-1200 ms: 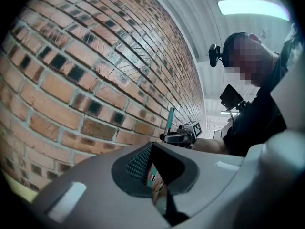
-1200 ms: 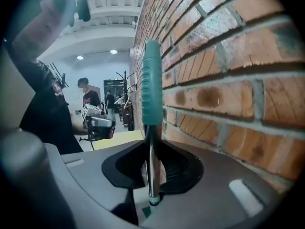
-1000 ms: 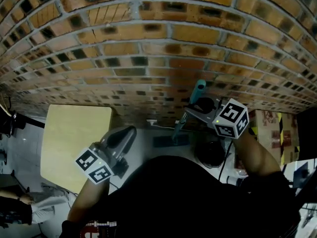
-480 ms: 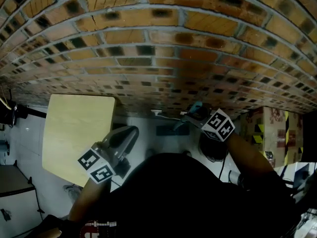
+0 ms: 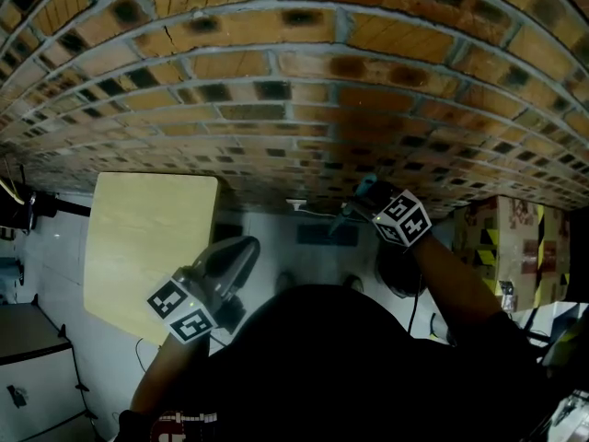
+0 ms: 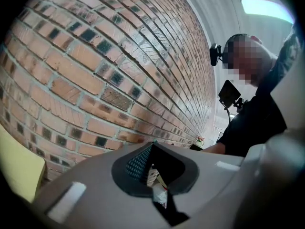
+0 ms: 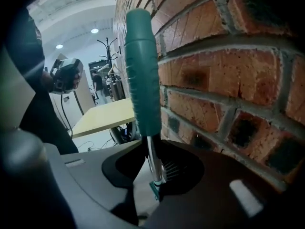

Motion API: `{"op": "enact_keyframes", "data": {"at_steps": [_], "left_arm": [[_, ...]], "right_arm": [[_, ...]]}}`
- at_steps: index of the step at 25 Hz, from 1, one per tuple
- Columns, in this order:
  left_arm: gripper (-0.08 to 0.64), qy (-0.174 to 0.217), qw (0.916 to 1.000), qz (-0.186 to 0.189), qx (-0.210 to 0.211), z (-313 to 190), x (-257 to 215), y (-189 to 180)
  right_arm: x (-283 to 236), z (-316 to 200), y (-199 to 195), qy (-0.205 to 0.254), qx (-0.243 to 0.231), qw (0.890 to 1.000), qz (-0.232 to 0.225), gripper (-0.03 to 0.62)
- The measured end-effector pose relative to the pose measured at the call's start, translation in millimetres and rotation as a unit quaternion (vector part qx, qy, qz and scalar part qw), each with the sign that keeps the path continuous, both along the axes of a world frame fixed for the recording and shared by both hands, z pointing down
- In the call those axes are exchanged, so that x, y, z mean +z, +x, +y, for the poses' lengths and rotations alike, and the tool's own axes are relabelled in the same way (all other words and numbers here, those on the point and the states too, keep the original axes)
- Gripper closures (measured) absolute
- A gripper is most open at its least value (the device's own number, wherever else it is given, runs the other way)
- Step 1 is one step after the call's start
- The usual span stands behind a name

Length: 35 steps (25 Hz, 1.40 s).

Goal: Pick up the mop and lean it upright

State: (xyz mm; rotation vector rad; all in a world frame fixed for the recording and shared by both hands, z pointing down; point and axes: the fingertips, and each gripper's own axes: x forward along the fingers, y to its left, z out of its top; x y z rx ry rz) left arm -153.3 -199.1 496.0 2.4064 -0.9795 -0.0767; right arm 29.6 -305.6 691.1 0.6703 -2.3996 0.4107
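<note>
At the brick wall [image 5: 276, 109], our right gripper [image 7: 155, 175] pinches the mop [image 7: 142, 70] upright, unreleased; left gripper [image 6: 151, 168] idle, fingers pressed together.

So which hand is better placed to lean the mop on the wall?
Right. The right gripper grips the mop handle beside the brick wall; the left gripper is shut, empty, apart.

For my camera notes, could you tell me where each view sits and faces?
Head view: on the person's head, facing down the brick wall to the floor; arms, torso.
Left gripper view: on the left gripper, along the wall; shut jaws, torso.
Right gripper view: on the right gripper, beside the wall; jaws clamp the mop.
All share the wall.
</note>
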Motion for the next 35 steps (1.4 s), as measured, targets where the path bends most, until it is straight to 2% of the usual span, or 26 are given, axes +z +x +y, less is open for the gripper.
{"op": "enact_keyframes", "data": {"at_steps": [6, 13, 16, 19, 21, 26, 35], "left_arm": [[0.565, -0.001, 1.0000, 0.001, -0.004, 0, -1, -2], [0.565, -0.002, 1.0000, 0.004, -0.006, 0, 0, -2], [0.565, -0.002, 1.0000, 0.004, -0.004, 0, 0, -1], [0.565, -0.002, 1.0000, 0.005, -0.003, 0, 0, 1], [0.565, -0.002, 1.0000, 0.005, -0.003, -1, -1, 2], [0.565, -0.001, 1.0000, 0.006, 0.002, 0, -1, 6], [0.565, -0.002, 0.9999, 0.011, 0.007, -2, 0, 9]], "right_arm": [[1, -19, -1, -0.006, 0.033, 0.999, -0.007, 0.476], [3, -39, 33, -0.020, 0.108, 0.994, -0.020, 0.474], [5, -46, 43, -0.022, 0.128, 0.991, -0.012, 0.476], [5, -50, 46, -0.022, 0.135, 0.991, -0.003, 0.470], [5, -49, 45, -0.025, 0.134, 0.991, -0.005, 0.433], [5, -48, 47, -0.031, 0.137, 0.990, -0.006, 0.393], [13, -43, 69, -0.038, 0.168, 0.985, 0.010, 0.383]]}}
